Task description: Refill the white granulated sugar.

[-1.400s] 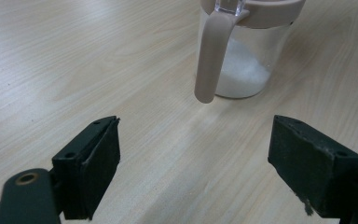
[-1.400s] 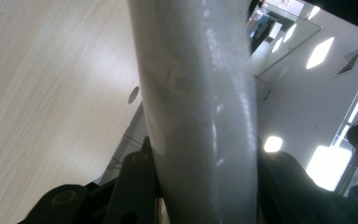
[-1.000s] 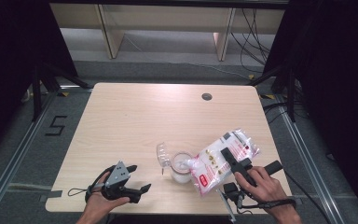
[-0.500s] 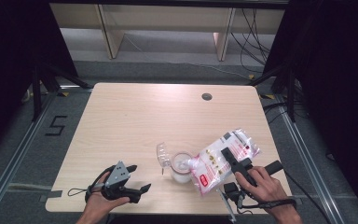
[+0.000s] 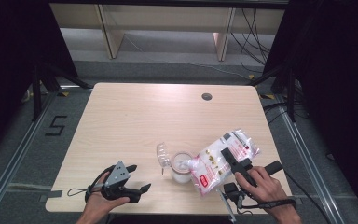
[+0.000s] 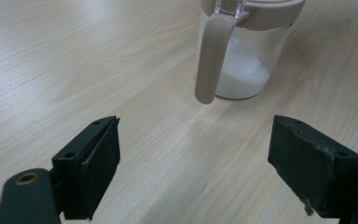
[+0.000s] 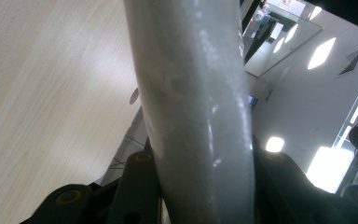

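Observation:
A clear jar [image 5: 182,171] with a pink rim, its clear lid [image 5: 163,157] flipped open to the left, stands near the table's front edge and holds white granules. In the left gripper view the jar [image 6: 242,60] shows a pink handle [image 6: 209,60]. A plastic bag of white granules [image 5: 223,156] is tilted with its lower corner over the jar's mouth. My right gripper [image 5: 228,158] is shut on this bag [image 7: 196,107], with the jaws [image 7: 198,163] pressing its sides. My left gripper [image 5: 140,178] rests open on the table left of the jar, with nothing between its jaws [image 6: 193,140].
The light wooden table [image 5: 144,116] has a round cable hole [image 5: 207,96] at the back right. Dark frame legs and floor rails flank both sides. The jar and bag sit close to the front edge.

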The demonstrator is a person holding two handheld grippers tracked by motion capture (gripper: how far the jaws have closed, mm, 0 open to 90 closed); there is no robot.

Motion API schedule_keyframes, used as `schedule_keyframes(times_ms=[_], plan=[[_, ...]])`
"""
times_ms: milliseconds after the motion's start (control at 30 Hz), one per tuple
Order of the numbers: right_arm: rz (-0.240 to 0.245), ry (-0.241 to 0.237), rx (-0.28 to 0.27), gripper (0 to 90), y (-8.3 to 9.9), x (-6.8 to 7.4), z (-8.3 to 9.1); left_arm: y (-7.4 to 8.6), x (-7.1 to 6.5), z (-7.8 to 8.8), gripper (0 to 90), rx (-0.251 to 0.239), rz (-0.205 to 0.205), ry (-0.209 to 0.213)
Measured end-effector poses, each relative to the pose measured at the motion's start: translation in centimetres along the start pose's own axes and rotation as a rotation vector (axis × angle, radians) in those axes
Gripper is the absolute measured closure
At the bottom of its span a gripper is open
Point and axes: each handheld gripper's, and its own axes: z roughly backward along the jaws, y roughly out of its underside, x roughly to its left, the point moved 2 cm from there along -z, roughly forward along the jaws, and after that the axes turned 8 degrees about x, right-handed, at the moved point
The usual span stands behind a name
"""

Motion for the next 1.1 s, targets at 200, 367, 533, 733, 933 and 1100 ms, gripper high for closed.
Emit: schedule_keyframes(times_ms=[200,367,533,733,933,1100], plan=[[-0.003,0.000,0.001,71.6,0.01,0.02,0.01,0.03,-0.03,-0.03,16.3,0.000,0.007,0.001],[-0.017,-0.008,0.002,71.8,-0.01,0.12,0.01,0.03,0.02,-0.01,16.3,0.003,0.002,-0.002],[-0.002,0.000,-0.004,71.9,-0.05,-0.01,0.00,0.02,-0.02,-0.04,16.3,0.001,0.006,0.001],[-0.006,-0.002,-0.005,72.0,-0.03,0.02,-0.02,0.03,0.01,-0.01,16.3,0.003,0.003,-0.002],[-0.021,-0.002,0.005,72.0,0.07,0.04,0.11,0.03,-0.01,-0.02,16.3,0.000,0.005,0.000],[-0.013,0.000,0.001,72.0,0.07,-0.02,0.08,0.02,-0.02,-0.03,16.3,0.001,0.005,0.000]])
